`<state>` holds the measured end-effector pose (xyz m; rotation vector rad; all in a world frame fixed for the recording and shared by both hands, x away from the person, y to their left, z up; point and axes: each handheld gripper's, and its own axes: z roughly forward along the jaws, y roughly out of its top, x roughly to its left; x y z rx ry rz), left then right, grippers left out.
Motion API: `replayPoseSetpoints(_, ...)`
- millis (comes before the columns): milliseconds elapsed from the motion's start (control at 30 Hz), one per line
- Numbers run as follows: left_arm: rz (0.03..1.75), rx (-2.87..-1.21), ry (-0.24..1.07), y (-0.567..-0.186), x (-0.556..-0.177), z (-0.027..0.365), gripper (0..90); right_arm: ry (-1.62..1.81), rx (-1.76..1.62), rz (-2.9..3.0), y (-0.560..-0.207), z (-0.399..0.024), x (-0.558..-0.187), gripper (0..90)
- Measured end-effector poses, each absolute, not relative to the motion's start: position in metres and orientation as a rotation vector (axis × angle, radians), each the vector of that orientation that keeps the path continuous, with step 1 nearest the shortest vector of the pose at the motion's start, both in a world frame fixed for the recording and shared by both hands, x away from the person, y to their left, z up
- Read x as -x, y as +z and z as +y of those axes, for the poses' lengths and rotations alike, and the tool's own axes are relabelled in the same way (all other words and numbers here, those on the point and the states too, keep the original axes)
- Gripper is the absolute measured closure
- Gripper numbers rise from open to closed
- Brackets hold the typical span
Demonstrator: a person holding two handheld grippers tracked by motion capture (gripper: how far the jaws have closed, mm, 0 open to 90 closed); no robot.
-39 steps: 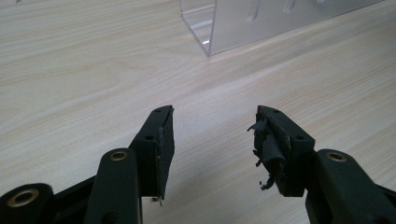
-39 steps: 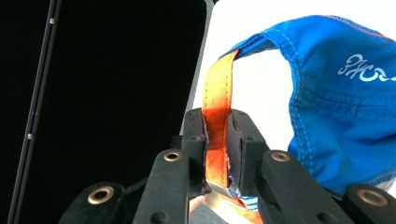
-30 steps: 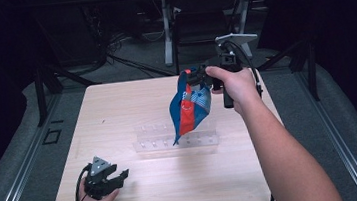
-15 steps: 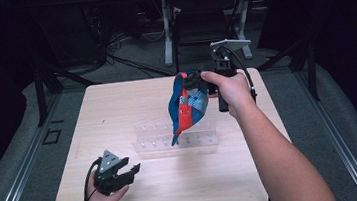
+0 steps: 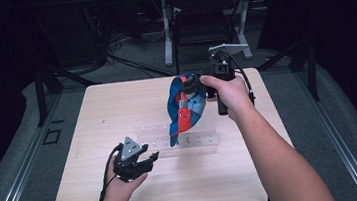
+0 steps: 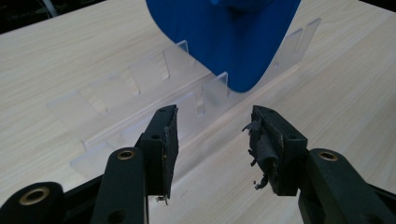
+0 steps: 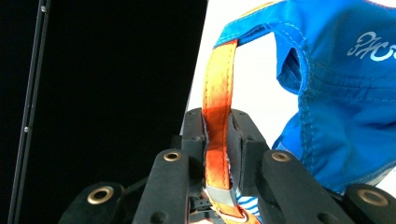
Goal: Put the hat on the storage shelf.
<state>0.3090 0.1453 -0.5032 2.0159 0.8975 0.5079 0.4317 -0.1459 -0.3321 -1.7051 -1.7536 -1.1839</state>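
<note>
The table (image 5: pixel 117 112) is evenly lit from above against dark surroundings; white glare burns out at two o'clock behind the blue cap (image 7: pixel 336 93).

Pale wood-grain rectangular table (image 5: pixel 117 107) w/ a clear acrylic slotted rack (image 5: pixel 198 141) lying flat near the middle, long side across the tabletop.

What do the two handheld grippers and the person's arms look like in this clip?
Both the left gripper and the right gripper are black with two flat-padded jaws, brass-ringed pivots, a grey three-cornered plate on top and a trailing black cable. The left pads look frayed. Forearms are bare, no sleeves visible.
</note>
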Motion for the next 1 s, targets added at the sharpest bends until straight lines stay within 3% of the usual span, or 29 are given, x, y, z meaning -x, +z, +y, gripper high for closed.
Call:
replayPoseSetpoints(467,0.852,-2.048,0.476,-0.491,-0.323,0.103,68.8,-1.174,1.701,-1.74,-0.342,-0.153,-0.429,77.7)
replayPoseSetpoints(800,0.85,-2.08,0.496,-0.496,-0.324,0.096,84.6,-1.173,1.716,-1.725,-0.349,-0.164,-0.427,77.7)
replayPoseSetpoints(1000,0.843,-2.105,0.512,-0.502,-0.323,0.097,87.9,-1.157,1.72,-1.723,-0.356,-0.164,-0.427,77.8)
